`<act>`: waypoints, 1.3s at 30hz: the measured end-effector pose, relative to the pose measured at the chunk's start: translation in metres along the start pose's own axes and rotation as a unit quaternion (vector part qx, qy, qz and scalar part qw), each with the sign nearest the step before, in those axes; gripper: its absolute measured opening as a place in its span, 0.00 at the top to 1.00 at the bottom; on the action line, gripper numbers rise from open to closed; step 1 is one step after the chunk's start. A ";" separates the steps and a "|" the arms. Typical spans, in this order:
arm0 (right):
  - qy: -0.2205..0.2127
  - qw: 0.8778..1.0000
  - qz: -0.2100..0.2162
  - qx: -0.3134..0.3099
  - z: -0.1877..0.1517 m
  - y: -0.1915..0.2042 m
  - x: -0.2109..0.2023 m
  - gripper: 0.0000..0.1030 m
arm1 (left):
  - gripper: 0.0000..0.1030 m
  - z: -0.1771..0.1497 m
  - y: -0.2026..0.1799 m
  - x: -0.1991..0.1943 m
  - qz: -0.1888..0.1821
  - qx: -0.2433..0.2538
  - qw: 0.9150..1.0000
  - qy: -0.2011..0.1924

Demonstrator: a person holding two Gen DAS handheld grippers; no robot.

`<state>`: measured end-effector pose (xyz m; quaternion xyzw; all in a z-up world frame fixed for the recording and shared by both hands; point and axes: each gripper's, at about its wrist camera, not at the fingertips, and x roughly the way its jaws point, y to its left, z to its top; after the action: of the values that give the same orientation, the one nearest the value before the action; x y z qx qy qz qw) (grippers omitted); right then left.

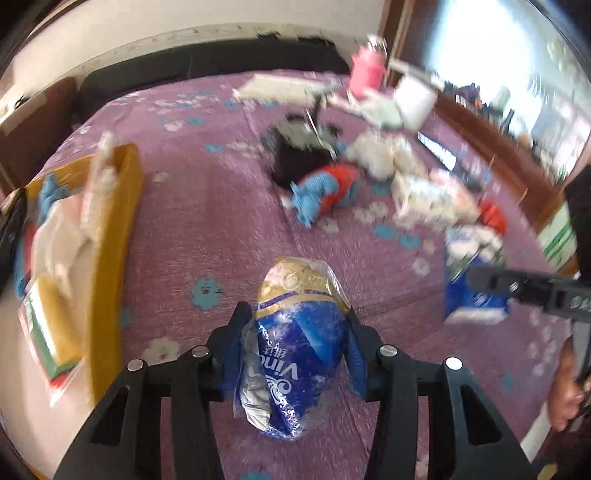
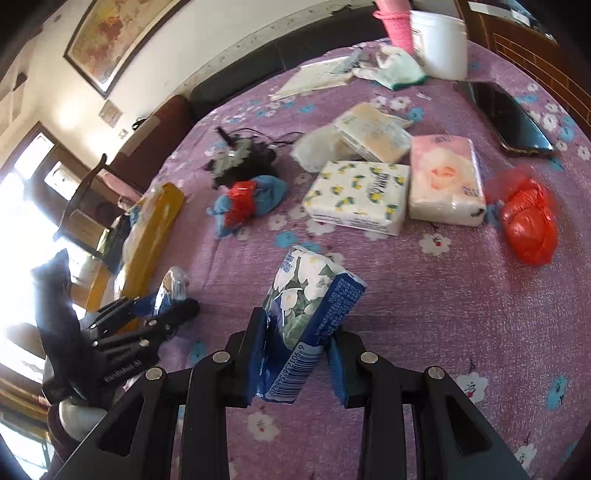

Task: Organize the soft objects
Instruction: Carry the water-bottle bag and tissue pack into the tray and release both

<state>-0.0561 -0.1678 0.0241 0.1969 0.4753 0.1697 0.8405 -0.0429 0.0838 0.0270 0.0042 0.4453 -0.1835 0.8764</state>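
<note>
My left gripper (image 1: 297, 319) is shut on a blue and gold tissue pack (image 1: 299, 343), held above the purple flowered cloth (image 1: 207, 206). My right gripper (image 2: 299, 325) is shut on a blue and white flowered tissue pack (image 2: 310, 314), lifted off the cloth; the same pack shows in the left wrist view (image 1: 472, 280). A yellow box (image 1: 110, 258) at the left holds several soft items. On the cloth lie a lemon-print tissue pack (image 2: 360, 197), a pink tissue pack (image 2: 445, 179), a beige pack (image 2: 373, 131), a red bag (image 2: 530, 221) and a blue and red cloth bundle (image 2: 247, 203).
A black bundle with cables (image 2: 240, 155) lies mid-table. A phone (image 2: 509, 118), a white tub (image 2: 439, 44), a pink bottle (image 2: 397, 22) and a green cloth (image 2: 399, 70) sit at the far side. The left gripper (image 2: 173, 306) shows beside the yellow box (image 2: 155, 236).
</note>
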 end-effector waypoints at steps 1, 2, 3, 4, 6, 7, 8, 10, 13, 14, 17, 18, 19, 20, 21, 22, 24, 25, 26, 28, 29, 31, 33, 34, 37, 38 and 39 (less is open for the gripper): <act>-0.001 1.000 0.004 -0.001 0.000 0.002 -0.001 0.73 | 0.55 0.000 0.003 -0.008 -0.011 -0.011 1.000 -0.007; -0.002 1.000 0.008 -0.003 0.001 0.006 -0.002 0.74 | 0.55 -0.001 0.008 -0.019 -0.028 -0.024 0.999 -0.016; -0.003 1.000 0.011 -0.005 0.001 0.009 -0.003 0.76 | 0.55 -0.003 0.014 -0.031 -0.042 -0.036 0.998 -0.027; -0.004 1.000 0.013 -0.009 0.002 0.014 -0.003 0.77 | 0.55 -0.005 0.023 -0.047 -0.052 -0.051 0.996 -0.042; -0.004 1.000 0.006 -0.023 0.004 0.024 -0.001 0.78 | 0.55 -0.007 0.041 -0.069 -0.061 -0.076 0.994 -0.059; -0.003 1.000 0.000 -0.030 0.005 0.029 0.002 0.78 | 0.55 -0.007 0.050 -0.077 -0.062 -0.086 0.992 -0.066; -0.001 0.999 -0.001 -0.033 0.005 0.032 0.004 0.78 | 0.55 -0.006 0.060 -0.085 -0.061 -0.096 0.991 -0.074; 0.009 0.999 -0.007 -0.040 0.003 0.038 0.014 0.78 | 0.55 -0.011 0.085 -0.105 -0.048 -0.118 0.988 -0.091; 0.004 0.998 -0.026 -0.050 -0.001 0.043 0.021 0.78 | 0.55 -0.023 0.123 -0.129 -0.016 -0.144 0.984 -0.108; 0.006 0.998 -0.027 -0.049 -0.001 0.044 0.024 0.78 | 0.55 -0.027 0.135 -0.133 -0.006 -0.153 0.982 -0.108; 0.015 0.999 -0.020 -0.040 -0.001 0.045 0.032 0.78 | 0.55 -0.039 0.169 -0.139 0.020 -0.184 0.977 -0.102; 0.017 0.999 -0.017 -0.042 -0.001 0.047 0.033 0.79 | 0.55 -0.042 0.181 -0.139 0.027 -0.196 0.975 -0.097; 0.014 0.999 -0.017 -0.045 -0.001 0.050 0.032 0.79 | 0.55 -0.044 0.191 -0.138 0.034 -0.204 0.974 -0.092; 0.008 0.999 -0.018 -0.051 0.000 0.055 0.029 0.79 | 0.55 -0.045 0.198 -0.136 0.041 -0.209 0.973 -0.087; 0.003 0.998 -0.018 -0.054 0.002 0.060 0.026 0.79 | 0.55 -0.046 0.206 -0.134 0.050 -0.213 0.973 -0.077; -0.004 0.998 -0.016 -0.056 0.005 0.066 0.021 0.79 | 0.55 -0.045 0.212 -0.130 0.058 -0.215 0.973 -0.068; -0.011 0.998 -0.011 -0.061 0.013 0.077 0.016 0.79 | 0.54 -0.040 0.226 -0.118 0.074 -0.217 0.972 -0.042; -0.013 0.998 -0.008 -0.067 0.017 0.084 0.014 0.79 | 0.54 -0.038 0.231 -0.112 0.079 -0.218 0.972 -0.031; -0.014 0.997 -0.005 -0.074 0.022 0.094 0.014 0.79 | 0.54 -0.036 0.235 -0.107 0.082 -0.218 0.972 -0.021; -0.010 0.996 0.005 -0.085 0.028 0.112 0.017 0.79 | 0.54 -0.028 0.246 -0.090 0.090 -0.219 0.972 0.000; -0.005 0.996 0.011 -0.093 0.030 0.124 0.022 0.79 | 0.54 -0.025 0.250 -0.084 0.095 -0.218 0.971 0.009; 0.004 0.994 0.019 -0.109 0.031 0.146 0.031 0.79 | 0.53 -0.015 0.257 -0.072 0.109 -0.215 0.970 0.022; 0.017 0.991 0.027 -0.127 0.030 0.170 0.045 0.79 | 0.50 -0.006 0.261 -0.066 0.128 -0.210 0.969 0.021; 0.027 0.989 0.034 -0.138 0.030 0.186 0.055 0.79 | 0.46 -0.003 0.263 -0.064 0.131 -0.211 0.969 0.019; 0.051 0.984 0.053 -0.161 0.028 0.221 0.080 0.79 | 0.41 0.000 0.271 -0.063 0.125 -0.221 0.967 0.016; 0.061 0.982 0.061 -0.168 0.027 0.233 0.089 0.79 | 0.39 -0.001 0.271 -0.066 0.120 -0.223 0.967 0.010; 0.069 0.980 0.066 -0.174 0.025 0.240 0.097 0.79 | 0.34 -0.004 0.270 -0.073 0.116 -0.224 0.968 -0.001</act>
<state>-0.0104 0.0814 0.0836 0.0667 0.4810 0.3179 0.8143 0.0024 0.3594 0.0395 -0.1407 0.4704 0.0237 0.8709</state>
